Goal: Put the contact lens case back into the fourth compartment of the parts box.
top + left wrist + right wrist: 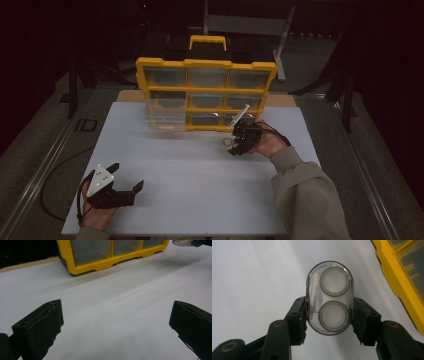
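1. Fingers (297,322) of the right gripper (328,320) closing from both sides on a clear oval case (328,301), pads pressing its two long flanks, with two round wells showing through the clear face.
2. Holding that case just in front of the yellow organizer (205,90), near its lower right corner, and apparently lifted a little off the white table (200,175), though hard to tell for certain.
3. Resting the left gripper (125,187) well away from the organizer, at the near left of the table, jaws spread wide and gripping nothing; bare table showing between its fingers (40,325) in the left gripper view.
4. Standing upright at the far edge of the table, the organizer showing a grid of clear-fronted compartments; contents too dim to make out.
5. Judging progress: the grasp looking done and secure, with the case pinched squarely across its width.
6. Judging what is left: either carrying the case clear of the organizer or bringing it to one of the compartments; impossible to say which from these pictures.
7. Noting no drawer visibly pulled out beside the case, so any stowing probably not yet begun.
8. Keeping the left gripper idle for now, likely free to steady the organizer if needed.
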Demonstrator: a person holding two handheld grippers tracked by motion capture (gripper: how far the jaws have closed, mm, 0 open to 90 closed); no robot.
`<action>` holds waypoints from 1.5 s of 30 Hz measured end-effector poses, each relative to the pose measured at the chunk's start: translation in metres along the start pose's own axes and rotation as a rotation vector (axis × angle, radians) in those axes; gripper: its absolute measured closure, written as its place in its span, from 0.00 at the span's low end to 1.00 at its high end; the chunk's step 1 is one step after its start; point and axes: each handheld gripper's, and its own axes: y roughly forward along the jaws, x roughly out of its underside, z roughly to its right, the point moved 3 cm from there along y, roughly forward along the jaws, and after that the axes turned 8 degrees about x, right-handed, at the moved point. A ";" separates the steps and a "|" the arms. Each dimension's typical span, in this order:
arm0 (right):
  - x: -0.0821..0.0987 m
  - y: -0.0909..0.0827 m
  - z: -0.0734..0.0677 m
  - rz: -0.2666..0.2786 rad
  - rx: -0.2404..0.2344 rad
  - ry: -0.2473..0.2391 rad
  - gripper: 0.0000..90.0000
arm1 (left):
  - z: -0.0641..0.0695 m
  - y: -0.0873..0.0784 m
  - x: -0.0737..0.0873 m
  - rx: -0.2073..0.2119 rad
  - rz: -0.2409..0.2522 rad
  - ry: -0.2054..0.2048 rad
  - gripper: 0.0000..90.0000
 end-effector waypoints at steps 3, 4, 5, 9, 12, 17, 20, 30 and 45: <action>-0.001 -0.002 0.000 0.005 -0.006 0.001 0.54 | 0.000 0.000 0.000 0.000 0.000 -0.001 0.00; -0.001 -0.003 0.000 0.005 -0.008 0.003 0.54 | 0.000 0.000 0.000 0.001 0.000 -0.001 0.00; -0.002 -0.004 0.001 0.012 -0.009 0.002 0.54 | 0.000 0.000 0.000 0.001 -0.001 0.000 0.00; -0.002 -0.007 0.001 0.006 -0.010 0.007 0.54 | 0.000 0.000 0.000 0.000 0.000 0.001 0.00; -0.004 -0.010 0.002 0.009 -0.009 0.002 0.54 | 0.000 0.000 0.000 0.001 0.000 0.001 0.00; -0.009 -0.015 0.002 0.019 -0.015 -0.010 0.54 | 0.000 0.001 0.000 0.003 -0.002 0.002 0.00; -0.011 -0.017 0.003 0.020 -0.015 -0.020 0.54 | 0.000 0.001 0.000 0.004 -0.001 0.004 0.00; -0.021 -0.029 0.006 0.031 -0.016 -0.024 0.54 | 0.001 0.000 0.000 0.005 0.006 0.005 0.00; -0.033 -0.046 0.010 0.050 -0.006 -0.040 0.54 | 0.001 0.000 0.000 0.005 0.010 0.006 0.00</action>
